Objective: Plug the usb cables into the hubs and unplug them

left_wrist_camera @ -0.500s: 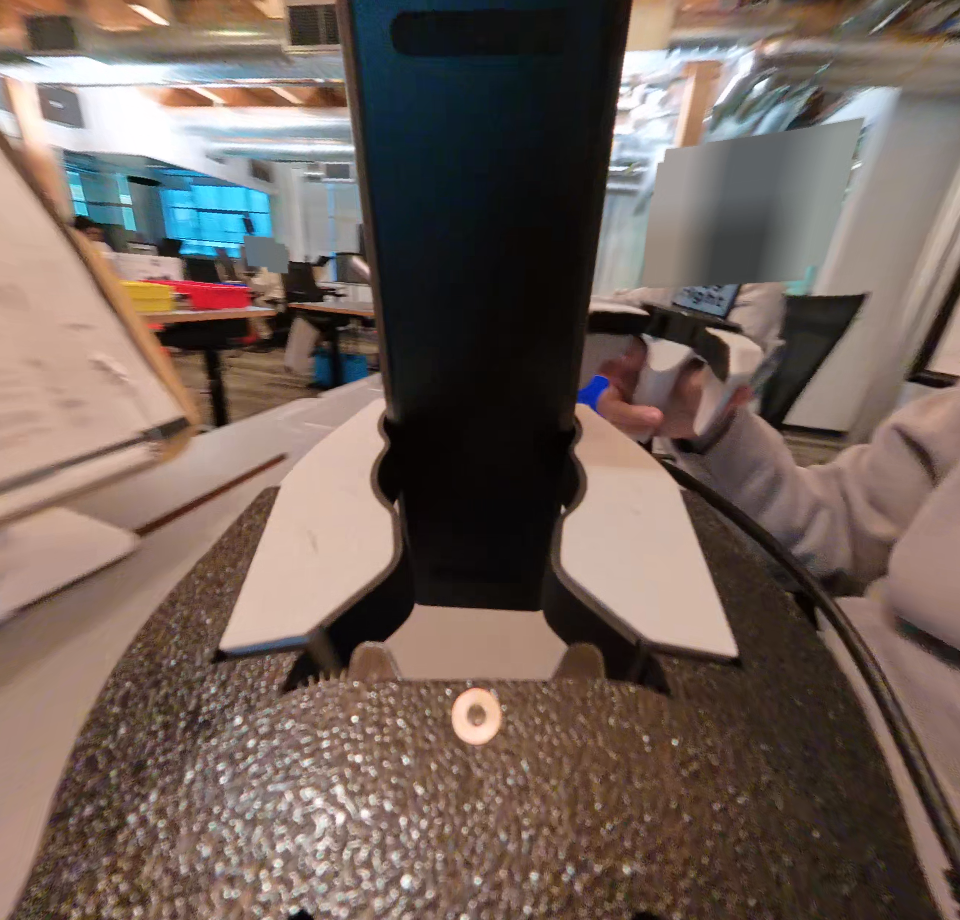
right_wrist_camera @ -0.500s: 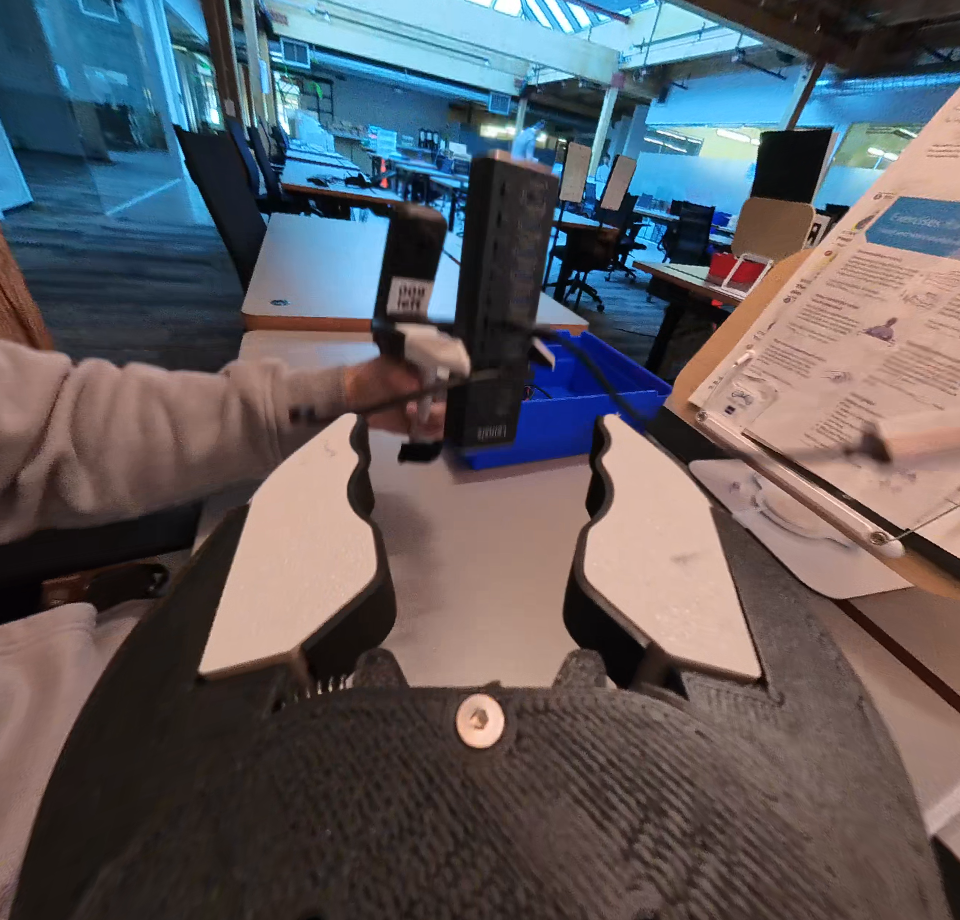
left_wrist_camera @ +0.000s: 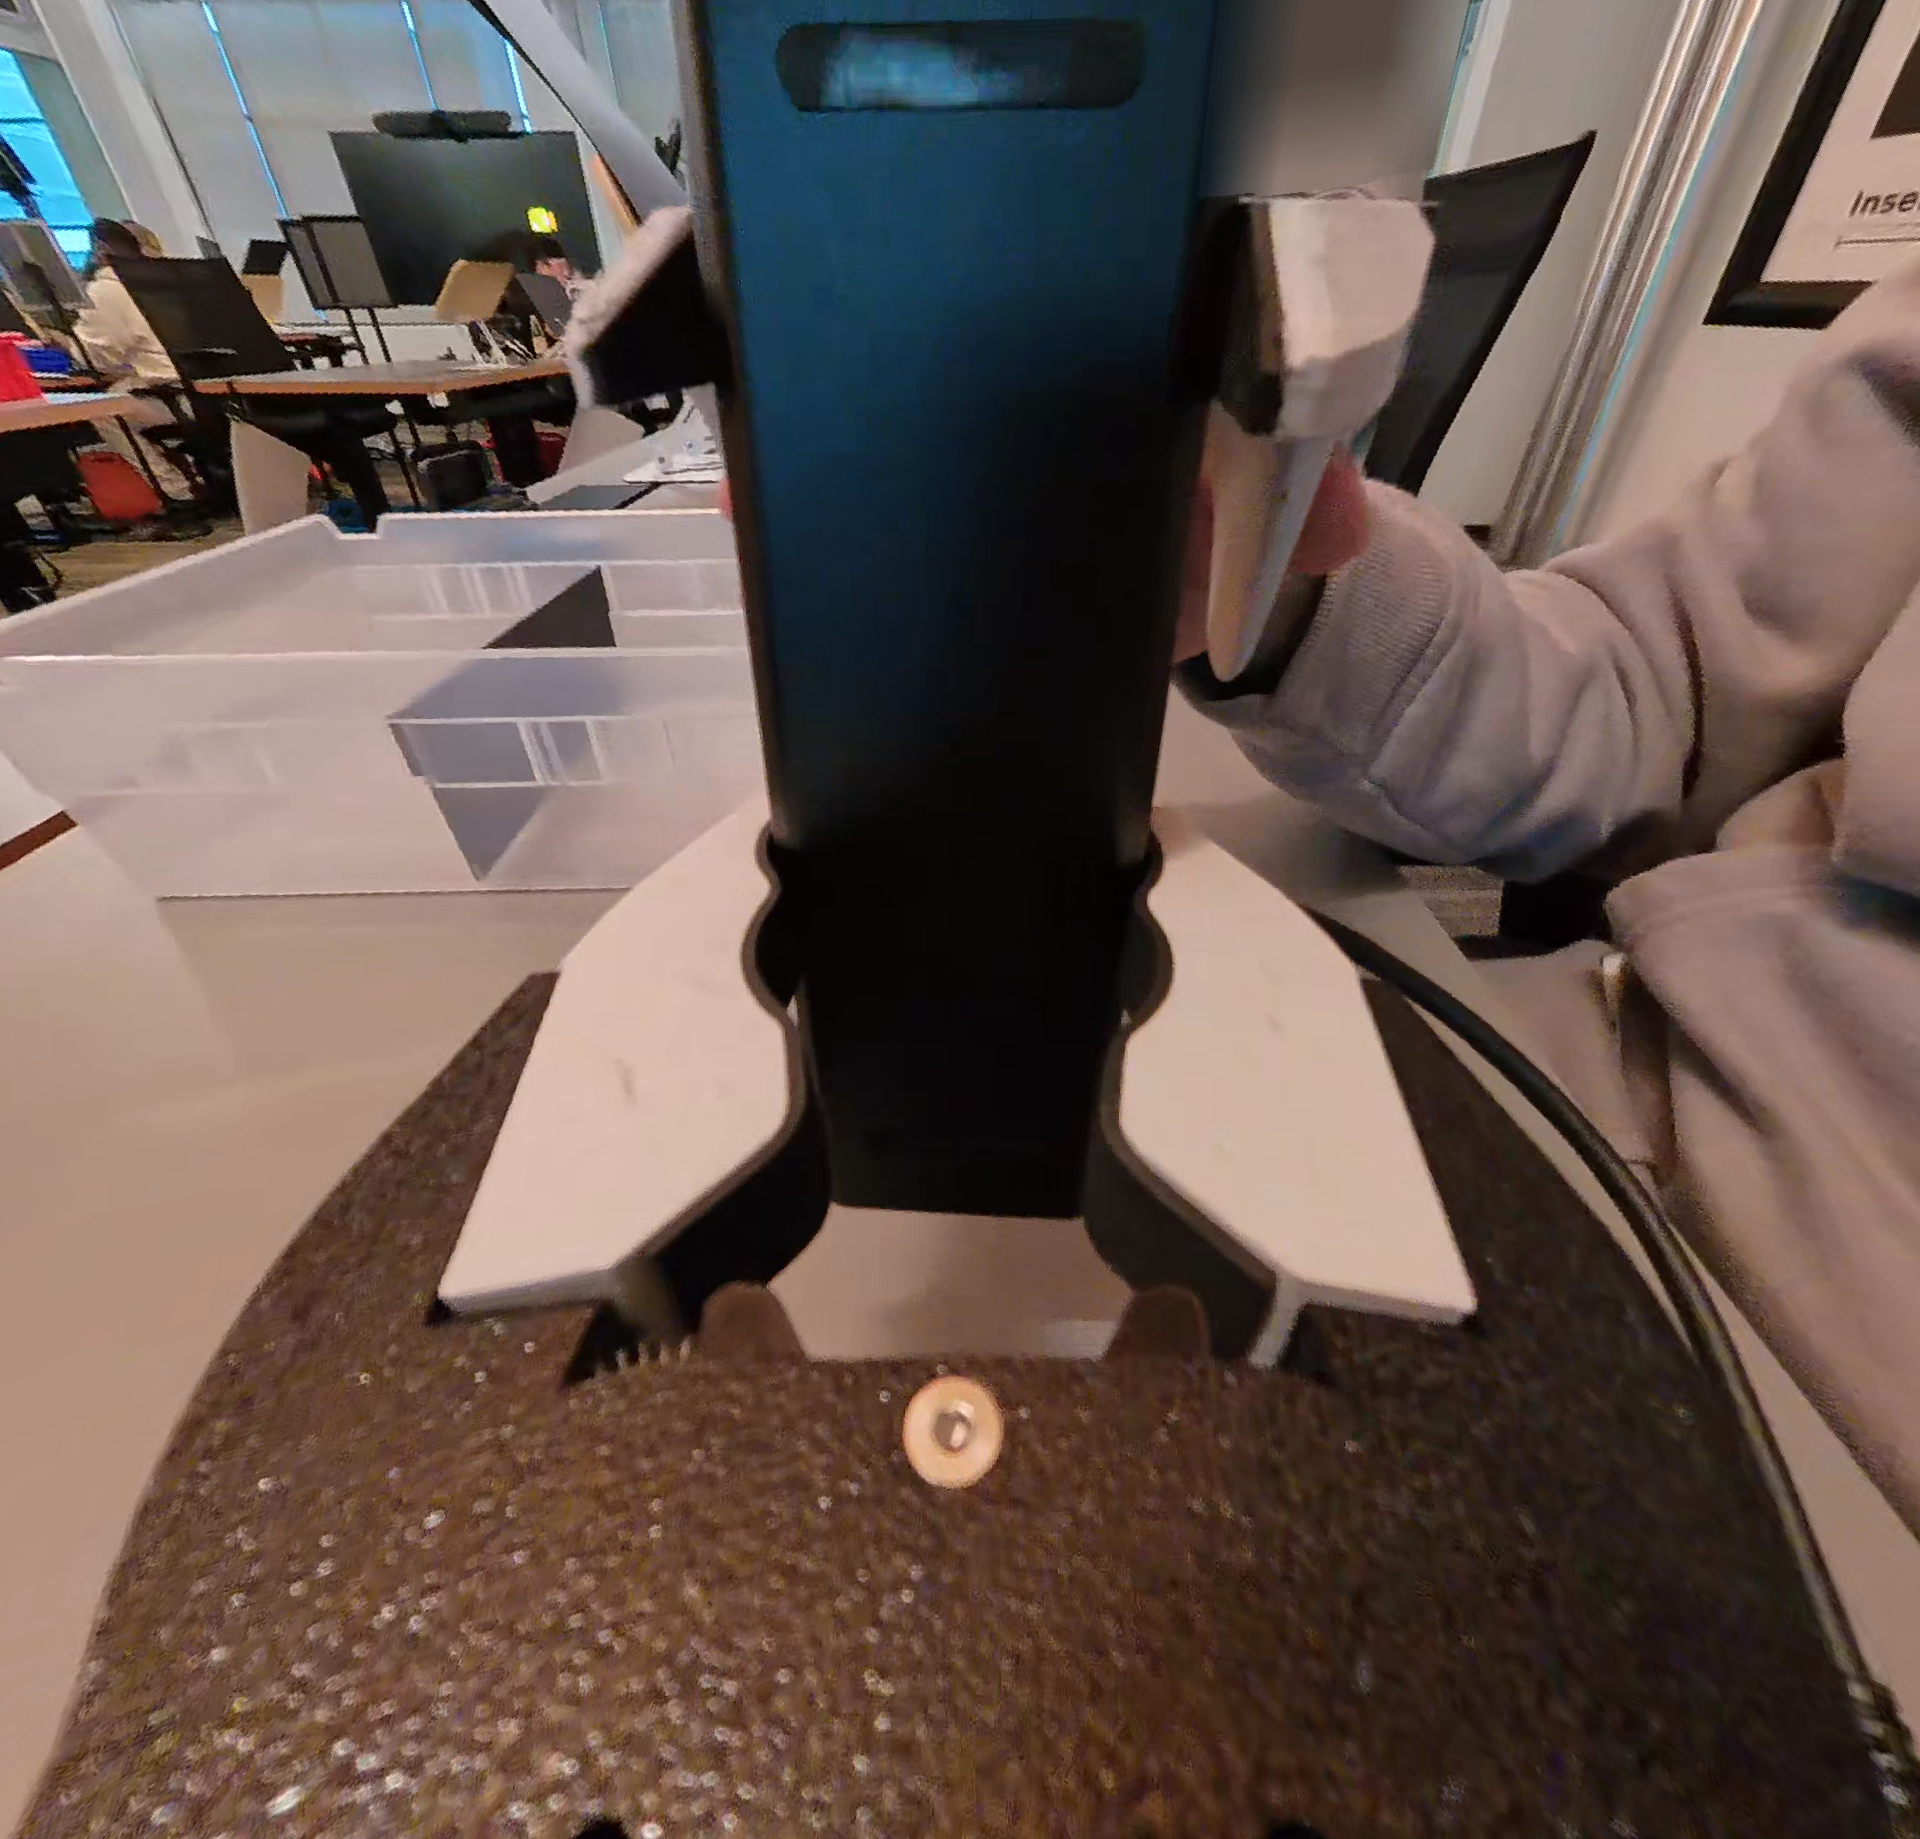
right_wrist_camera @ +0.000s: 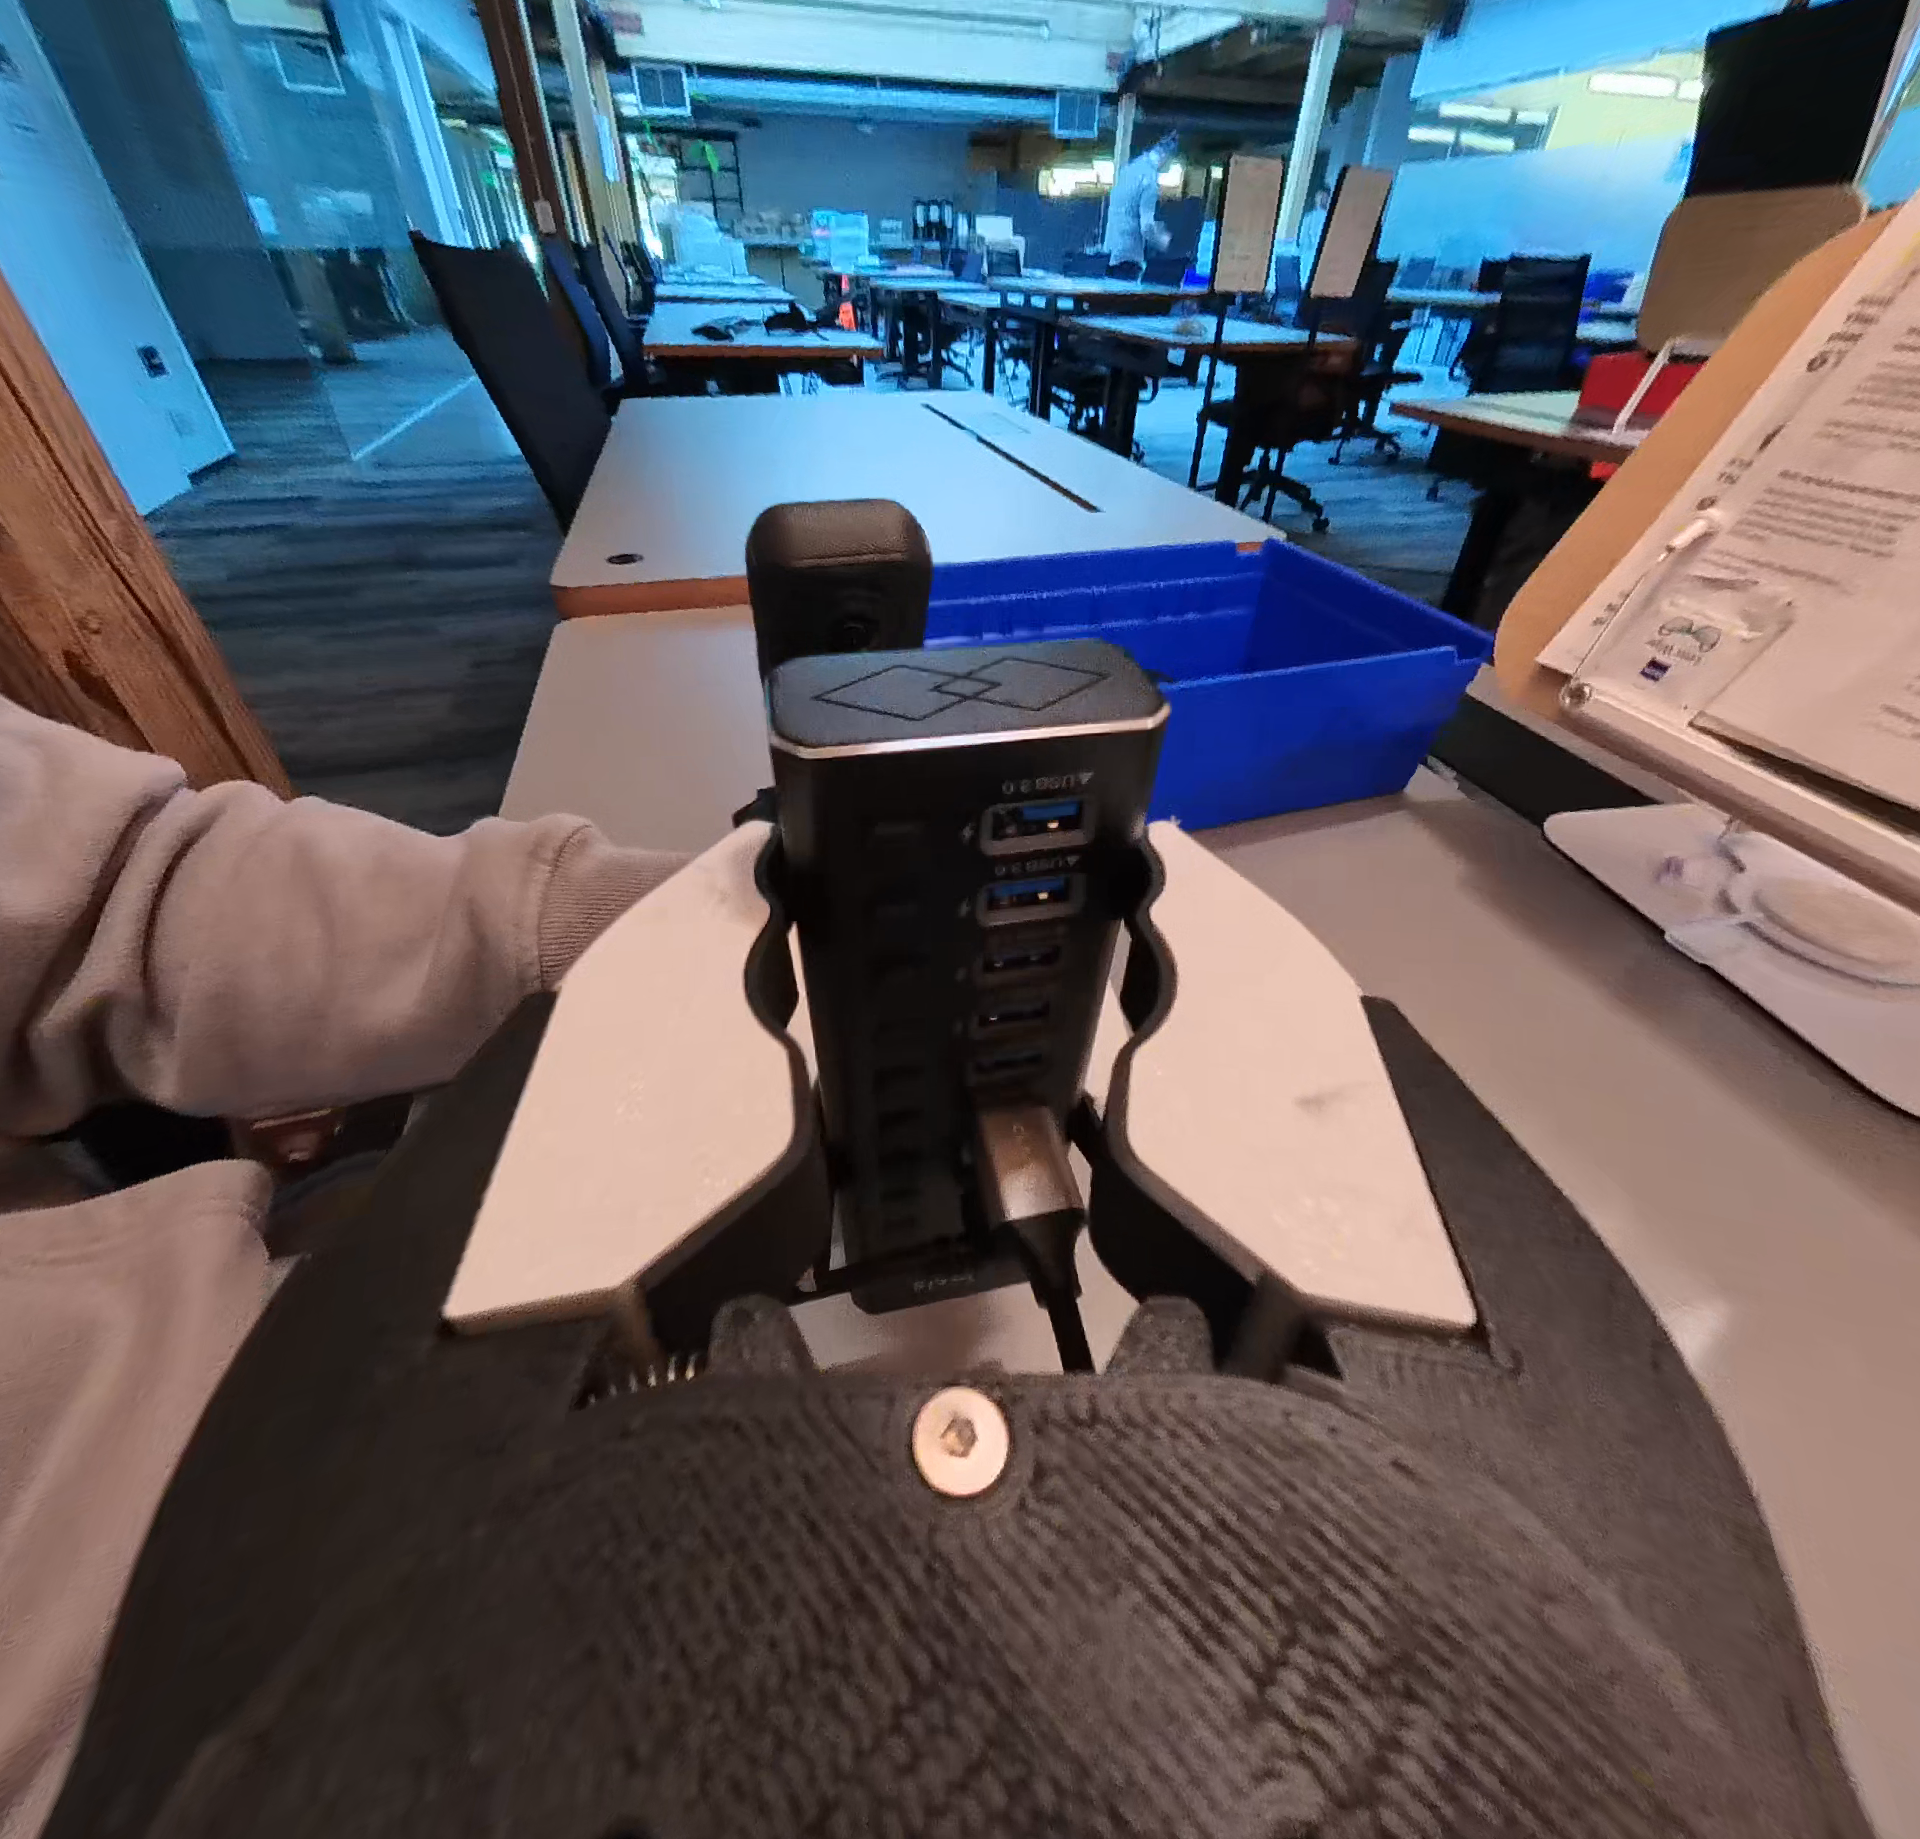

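Note:
A tall black USB hub (right_wrist_camera: 966,916) stands upright with a column of ports facing my right wrist view. A black USB plug (right_wrist_camera: 1023,1155) sits in one of its lower ports, and its cable (right_wrist_camera: 1065,1322) drops down between my fingers. My right gripper (right_wrist_camera: 958,844) is shut on the hub's sides. My left gripper (left_wrist_camera: 958,854) is shut on the same hub (left_wrist_camera: 956,501) from the opposite side, gripping its lower part. In the left wrist view the right gripper's fingers (left_wrist_camera: 1330,303) flank the hub higher up. The cable (left_wrist_camera: 1558,1124) runs along the right.
A clear plastic bin (left_wrist_camera: 312,750) stands on the white table (left_wrist_camera: 208,1062) to the left. A blue bin (right_wrist_camera: 1309,688) sits behind the hub. A stand holding papers (right_wrist_camera: 1766,584) is at the right. A person's grey sleeves (right_wrist_camera: 260,937) hold the grippers.
My right gripper was open and away from the hub; it has moved in and closed on it. The left wrist view has swung, so the clear bin now shows.

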